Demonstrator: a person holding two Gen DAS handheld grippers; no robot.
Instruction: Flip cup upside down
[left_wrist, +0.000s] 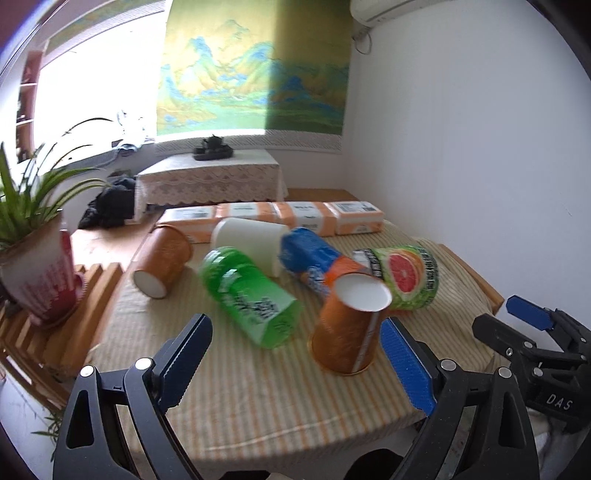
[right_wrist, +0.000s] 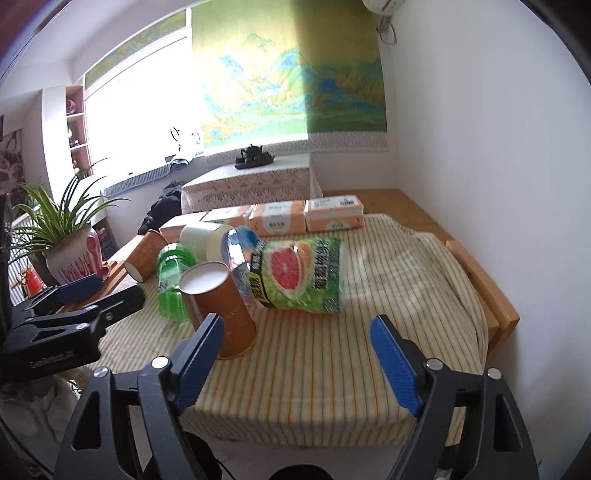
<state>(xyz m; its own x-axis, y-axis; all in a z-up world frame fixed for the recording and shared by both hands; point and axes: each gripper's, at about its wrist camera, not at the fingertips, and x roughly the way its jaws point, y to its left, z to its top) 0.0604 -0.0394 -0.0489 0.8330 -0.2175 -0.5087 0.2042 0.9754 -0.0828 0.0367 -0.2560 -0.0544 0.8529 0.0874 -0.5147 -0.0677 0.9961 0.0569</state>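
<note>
An orange paper cup (left_wrist: 347, 325) stands upside down and tilted on the striped cloth, its white base up; it also shows in the right wrist view (right_wrist: 221, 310). My left gripper (left_wrist: 295, 365) is open, the cup just inside its right finger (left_wrist: 404, 363), not gripped. My right gripper (right_wrist: 299, 362) is open and empty; the cup is by its left finger (right_wrist: 199, 363). A second orange cup (left_wrist: 164, 260) lies on its side at the far left, also visible from the right wrist (right_wrist: 146, 254).
Lying on the cloth-covered table (left_wrist: 258, 402): green bottle (left_wrist: 251, 295), blue bottle (left_wrist: 314, 258), grapefruit-label bottle (left_wrist: 406, 277), white cup (left_wrist: 251, 242). Tissue packs (left_wrist: 273, 218) line the back. A potted plant (left_wrist: 37, 266) stands left. Right gripper shows at the right (left_wrist: 532, 332).
</note>
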